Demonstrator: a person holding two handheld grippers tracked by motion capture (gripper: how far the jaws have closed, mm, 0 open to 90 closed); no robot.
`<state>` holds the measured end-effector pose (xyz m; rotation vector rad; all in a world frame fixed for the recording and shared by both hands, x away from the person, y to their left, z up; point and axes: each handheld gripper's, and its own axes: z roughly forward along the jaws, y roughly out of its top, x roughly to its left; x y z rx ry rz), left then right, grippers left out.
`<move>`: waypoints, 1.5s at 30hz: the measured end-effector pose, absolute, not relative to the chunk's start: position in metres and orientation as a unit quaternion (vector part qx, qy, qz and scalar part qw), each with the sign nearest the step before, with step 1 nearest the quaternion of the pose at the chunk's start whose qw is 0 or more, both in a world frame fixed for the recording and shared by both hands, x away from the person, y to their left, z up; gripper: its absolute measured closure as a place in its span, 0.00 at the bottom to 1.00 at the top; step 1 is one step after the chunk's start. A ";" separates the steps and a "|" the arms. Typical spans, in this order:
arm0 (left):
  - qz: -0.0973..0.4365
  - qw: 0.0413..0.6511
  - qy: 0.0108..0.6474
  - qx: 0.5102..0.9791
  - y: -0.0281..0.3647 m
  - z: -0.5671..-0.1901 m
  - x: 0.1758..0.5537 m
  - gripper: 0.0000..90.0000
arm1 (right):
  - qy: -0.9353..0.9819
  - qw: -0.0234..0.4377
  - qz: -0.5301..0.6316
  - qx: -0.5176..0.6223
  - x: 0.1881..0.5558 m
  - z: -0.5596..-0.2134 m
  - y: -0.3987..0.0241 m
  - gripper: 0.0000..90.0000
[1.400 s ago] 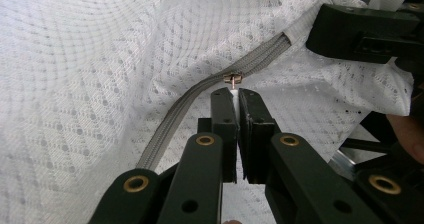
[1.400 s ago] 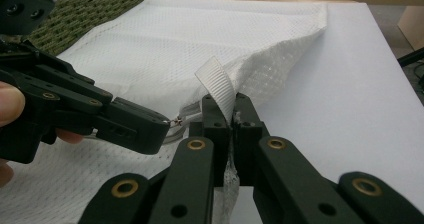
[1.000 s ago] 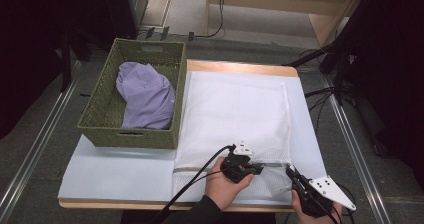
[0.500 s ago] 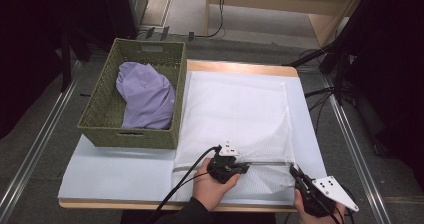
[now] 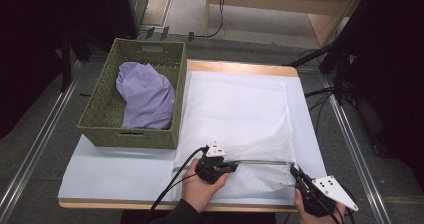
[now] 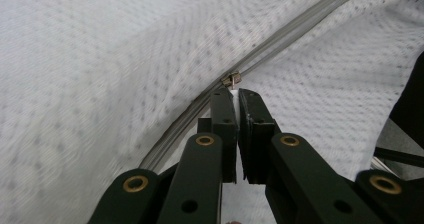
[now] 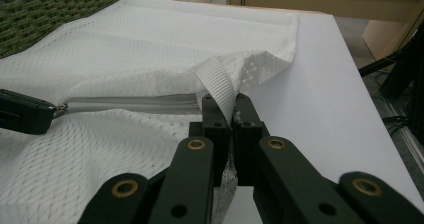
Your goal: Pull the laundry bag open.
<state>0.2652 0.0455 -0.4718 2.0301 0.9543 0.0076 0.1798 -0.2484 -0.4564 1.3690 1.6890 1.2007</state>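
High view: both grippers clamped on mesh bag, zipper partly run

High view: white mesh laundry bag (image 5: pixel 235 114) lies flat on the desk (image 5: pixel 120 174), just right of the green wicker basket (image 5: pixel 100 129) holding a purple garment (image 5: pixel 145 96). Left gripper (image 5: pixel 234 165) sits on the bag's zipper line near the front edge; right gripper (image 5: pixel 296 173) at the bag's front right corner.

Left gripper view: fingers (image 6: pixel 223 124) together, clamped on the zipper pull (image 6: pixel 231 80).

Right gripper view: fingers (image 7: pixel 214 116) together, pinching the bag's white webbing tab (image 7: pixel 216 81) beside the zipper (image 7: pixel 135 104) end; left gripper's tip at far left on the zipper.
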 end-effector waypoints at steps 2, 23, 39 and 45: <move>0.006 0.433 0.387 0.814 0.050 -0.473 0.265 0.97 | 0.642 0.324 0.457 0.523 0.180 -0.457 -0.249 0.99; 0.048 0.417 0.408 0.811 0.092 -0.470 0.258 0.97 | 0.643 0.334 0.450 0.523 0.181 -0.457 -0.251 0.99; 0.070 0.401 0.417 0.813 0.120 -0.471 0.252 0.97 | 0.642 0.337 0.447 0.524 0.180 -0.456 -0.250 0.99; 0.098 0.385 0.410 0.821 0.129 -0.468 0.248 0.97 | 0.641 0.338 0.447 0.524 0.180 -0.455 -0.251 0.99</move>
